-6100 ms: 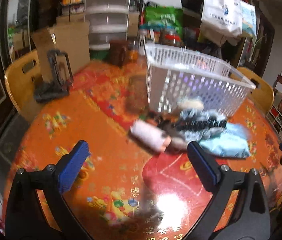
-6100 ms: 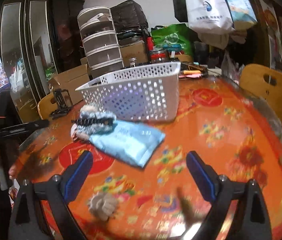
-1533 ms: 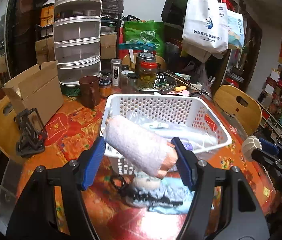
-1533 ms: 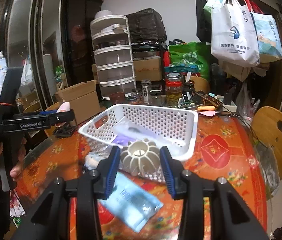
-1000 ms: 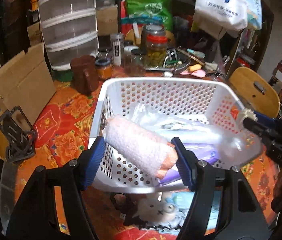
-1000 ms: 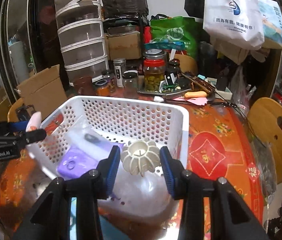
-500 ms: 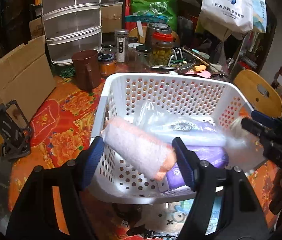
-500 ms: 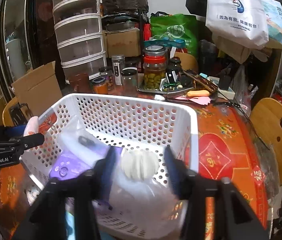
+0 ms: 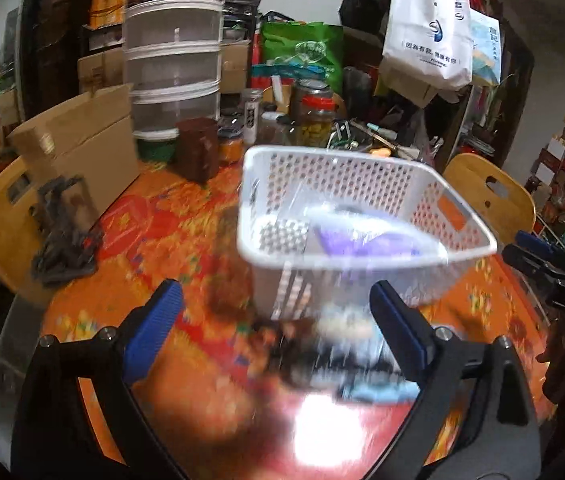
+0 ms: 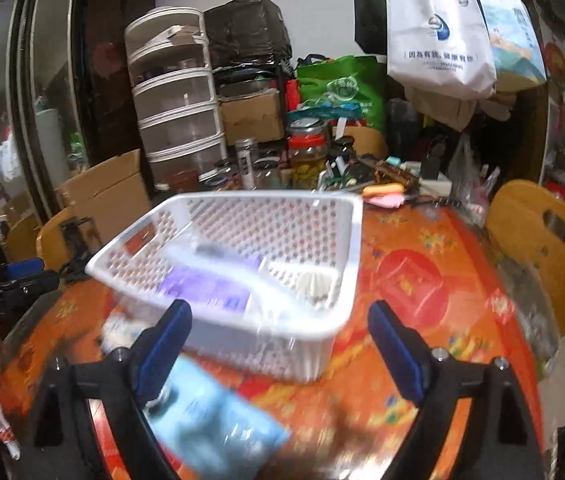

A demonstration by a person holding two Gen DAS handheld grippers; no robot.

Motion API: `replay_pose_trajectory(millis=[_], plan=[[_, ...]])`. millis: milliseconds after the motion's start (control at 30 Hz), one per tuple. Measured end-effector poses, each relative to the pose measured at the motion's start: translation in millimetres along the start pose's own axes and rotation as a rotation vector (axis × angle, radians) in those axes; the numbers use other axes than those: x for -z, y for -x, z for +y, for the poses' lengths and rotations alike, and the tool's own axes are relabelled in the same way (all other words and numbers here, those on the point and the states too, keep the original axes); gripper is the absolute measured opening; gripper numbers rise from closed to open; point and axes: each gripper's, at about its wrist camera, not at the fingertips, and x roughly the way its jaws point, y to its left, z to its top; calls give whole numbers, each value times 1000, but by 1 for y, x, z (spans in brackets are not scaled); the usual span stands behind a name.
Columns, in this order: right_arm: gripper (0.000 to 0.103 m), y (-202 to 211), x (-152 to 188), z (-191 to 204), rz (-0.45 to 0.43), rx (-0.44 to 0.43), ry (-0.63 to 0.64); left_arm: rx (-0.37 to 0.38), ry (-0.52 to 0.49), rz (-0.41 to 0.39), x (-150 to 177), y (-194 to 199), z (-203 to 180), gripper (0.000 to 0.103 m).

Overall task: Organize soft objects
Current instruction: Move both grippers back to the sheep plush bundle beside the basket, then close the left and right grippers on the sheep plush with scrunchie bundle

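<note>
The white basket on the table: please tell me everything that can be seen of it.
The white basket looks like plastic, rectangular, with walls full of small round holes and a smooth rim. It stands upright on the orange patterned tablecloth. Inside lie a purple packet under clear wrapping and a cream ribbed ball near the right corner. Neither pair of tongs touches it. Blur hides finer detail.

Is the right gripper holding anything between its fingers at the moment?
No, the right gripper is open and empty, with only the white basket beyond it.
</note>
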Motion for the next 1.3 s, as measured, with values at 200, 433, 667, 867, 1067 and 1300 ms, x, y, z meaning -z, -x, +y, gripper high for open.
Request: replay_pose_trajectory(millis=[200,433,667,867,1067,1300], plan=[[89,8,55,15,56,-81,-21,24,26,12,58,36,13,95],[89,-3,91,54,109,-166,45,48,21,90,102,12,12,95],[88,-10,89,72,113,-204,59,95,22,164,111,-26,9,95],[73,-18,80,76,120,-242,42,92,-7,163,110,-37,3,95],[62,-26,74,82,142,-250,53,103,-28,164,108,-41,-3,95],[62,-36,67,83,159,-268,44,104,-47,169,104,-48,-10,93]])
